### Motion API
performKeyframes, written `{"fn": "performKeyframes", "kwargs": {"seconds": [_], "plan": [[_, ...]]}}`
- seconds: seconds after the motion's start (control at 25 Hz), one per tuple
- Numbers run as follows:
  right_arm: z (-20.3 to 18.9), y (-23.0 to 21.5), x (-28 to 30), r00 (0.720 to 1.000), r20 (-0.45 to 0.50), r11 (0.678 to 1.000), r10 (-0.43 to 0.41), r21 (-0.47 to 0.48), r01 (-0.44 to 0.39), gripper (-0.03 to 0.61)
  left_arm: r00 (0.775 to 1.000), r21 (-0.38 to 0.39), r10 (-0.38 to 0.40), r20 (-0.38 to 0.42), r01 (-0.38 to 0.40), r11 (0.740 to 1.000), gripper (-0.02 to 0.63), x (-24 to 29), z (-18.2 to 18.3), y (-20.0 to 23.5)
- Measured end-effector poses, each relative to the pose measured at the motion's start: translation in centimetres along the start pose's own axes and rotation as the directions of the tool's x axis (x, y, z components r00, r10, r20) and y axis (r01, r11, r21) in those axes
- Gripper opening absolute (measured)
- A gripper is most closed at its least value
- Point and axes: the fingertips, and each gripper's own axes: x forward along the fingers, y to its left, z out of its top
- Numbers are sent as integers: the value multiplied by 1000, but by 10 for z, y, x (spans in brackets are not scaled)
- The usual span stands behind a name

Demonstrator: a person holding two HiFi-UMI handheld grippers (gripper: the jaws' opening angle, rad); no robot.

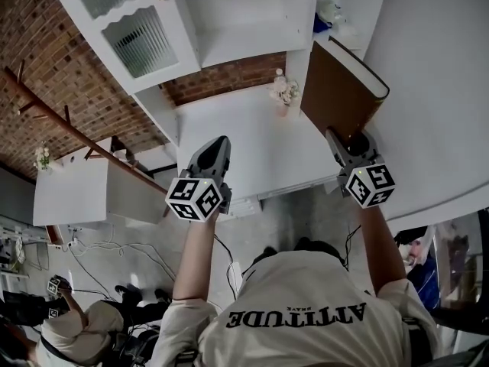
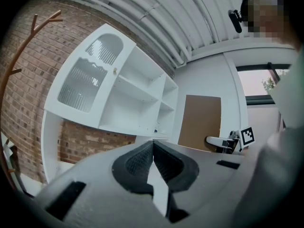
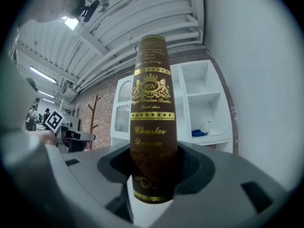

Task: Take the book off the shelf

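A brown book with a gold-lettered spine is off the white shelf unit, out in front of its right-hand side. My right gripper is shut on the book's lower end, and in the right gripper view the spine stands upright between the pads. The left gripper view has the book's plain brown cover to the right of the shelves, with the right gripper under it. My left gripper is shut with nothing in it, its pads meeting, level in front of the shelf's counter.
A small vase of flowers stands on the white counter. Something blue lies in a right-hand compartment. Glass-fronted cabinet doors are at the left. A wooden coat rack leans by the brick wall. Another person is at lower left.
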Motion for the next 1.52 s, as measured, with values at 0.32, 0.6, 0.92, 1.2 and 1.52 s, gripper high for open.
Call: {"fn": "performKeyframes", "kwargs": {"seconds": [0.32, 0.6, 0.92, 1.2, 1.52], "plan": [[-3, -25, -16, 999, 11, 999, 33, 16, -33, 230, 998, 115, 64, 3, -64, 991, 26, -8, 1, -26], [-12, -52, -30, 999, 11, 998, 52, 22, -52, 230, 994, 112, 106, 4, -106, 988, 26, -9, -9, -48], [0, -70, -30, 997, 26, 997, 76, 3, -76, 230, 989, 117, 142, 39, -146, 982, 26, -4, 2, -60], [4, -72, -34, 996, 36, 997, 81, 15, -81, 230, 988, 118, 150, 38, -154, 981, 26, -7, -1, -67], [6, -70, -32, 995, 39, 995, 95, 13, -95, 230, 984, 109, 172, 37, -175, 978, 26, -12, -2, -63]]}}
